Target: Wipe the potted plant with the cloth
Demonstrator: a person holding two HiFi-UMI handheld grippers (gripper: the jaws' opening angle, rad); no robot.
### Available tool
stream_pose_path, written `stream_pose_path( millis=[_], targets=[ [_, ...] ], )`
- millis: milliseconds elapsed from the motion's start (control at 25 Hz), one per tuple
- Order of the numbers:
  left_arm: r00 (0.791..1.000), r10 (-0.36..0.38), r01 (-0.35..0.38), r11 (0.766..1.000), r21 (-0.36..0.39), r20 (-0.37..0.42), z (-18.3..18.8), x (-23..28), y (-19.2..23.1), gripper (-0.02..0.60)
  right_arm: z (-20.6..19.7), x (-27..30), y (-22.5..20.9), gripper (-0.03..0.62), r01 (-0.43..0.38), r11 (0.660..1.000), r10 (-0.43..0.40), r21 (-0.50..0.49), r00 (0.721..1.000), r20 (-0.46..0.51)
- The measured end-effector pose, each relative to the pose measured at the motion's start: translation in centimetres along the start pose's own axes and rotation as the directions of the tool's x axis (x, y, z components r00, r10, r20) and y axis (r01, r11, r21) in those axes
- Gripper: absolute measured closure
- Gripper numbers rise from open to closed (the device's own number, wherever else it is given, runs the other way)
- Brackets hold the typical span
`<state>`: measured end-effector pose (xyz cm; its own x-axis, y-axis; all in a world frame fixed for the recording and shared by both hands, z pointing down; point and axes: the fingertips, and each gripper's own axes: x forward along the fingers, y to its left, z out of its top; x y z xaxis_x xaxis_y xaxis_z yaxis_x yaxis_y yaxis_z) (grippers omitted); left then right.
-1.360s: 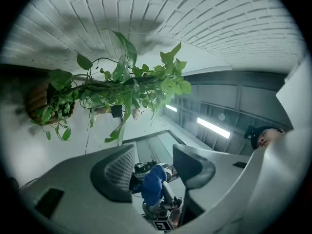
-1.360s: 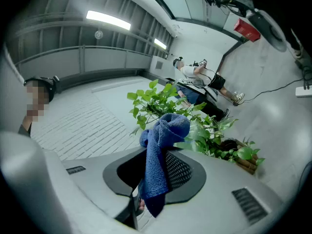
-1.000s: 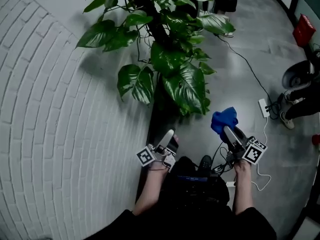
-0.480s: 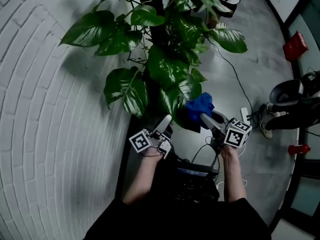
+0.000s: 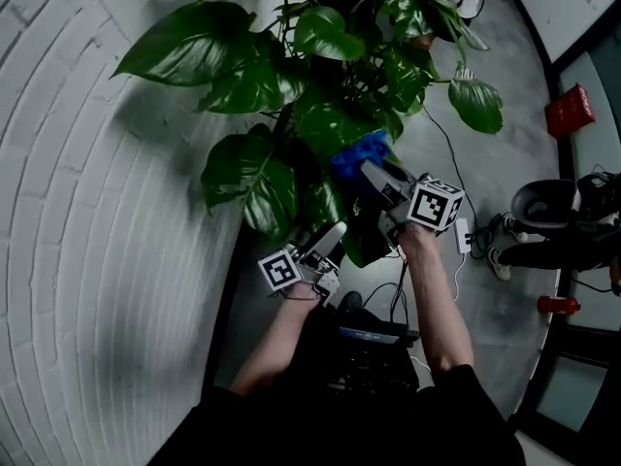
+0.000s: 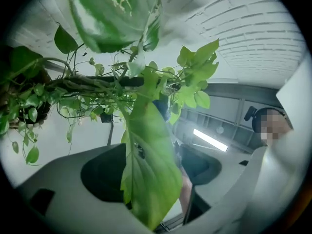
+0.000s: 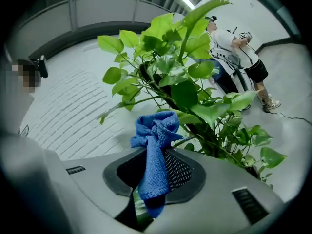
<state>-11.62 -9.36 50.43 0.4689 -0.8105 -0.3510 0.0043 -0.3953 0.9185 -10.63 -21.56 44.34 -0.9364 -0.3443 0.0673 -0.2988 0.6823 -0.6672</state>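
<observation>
Two grippers sit mid-frame: my right gripper (image 5: pixel 376 175) is clamped on the blue cloth (image 5: pixel 357 153) against the potted plant (image 5: pixel 325 119); my left gripper (image 5: pixel 328 238) has its jaws apart around a hanging leaf (image 6: pixel 148 165).

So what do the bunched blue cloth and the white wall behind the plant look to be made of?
The blue cloth: soft microfibre or terry by its look, matt; fuzzy looped nap and limp folds. The white wall: painted brick, matt; regular courses with recessed joints show, though it could be brick-pattern cladding.
</observation>
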Motion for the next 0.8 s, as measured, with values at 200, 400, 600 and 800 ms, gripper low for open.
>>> stream_pose_path(
  millis=[200, 400, 600, 800],
  targets=[
    [0.995, -0.067, 0.067, 0.998, -0.002, 0.078, 1.7, 0.1, -0.3, 0.233, 0.2, 1.9, -1.1, 0.473, 0.008, 1.000, -0.007, 0.006, 1.000, -0.025],
    [0.983, -0.094, 0.095, 0.995, -0.002, 0.157, 2.2, 0.3, -0.4, 0.222, -3.5, 3.1, -0.9, 0.473, -0.051, 0.999, 0.050, -0.001, 0.981, -0.186],
    [0.978, -0.088, 0.082, 0.996, 0.040, 0.191, 2.2, 1.1, -0.9, 0.221, -5.8, 1.8, 0.0, 0.474, -0.116, 0.993, 0.112, 0.002, 0.959, -0.262],
    [0.962, -0.104, 0.106, 0.994, 0.006, 0.253, 2.2, 1.4, -1.0, 0.201, -7.9, -0.9, 1.2, 0.479, -0.197, 0.979, 0.205, 0.058, 0.942, -0.266]
  ],
)
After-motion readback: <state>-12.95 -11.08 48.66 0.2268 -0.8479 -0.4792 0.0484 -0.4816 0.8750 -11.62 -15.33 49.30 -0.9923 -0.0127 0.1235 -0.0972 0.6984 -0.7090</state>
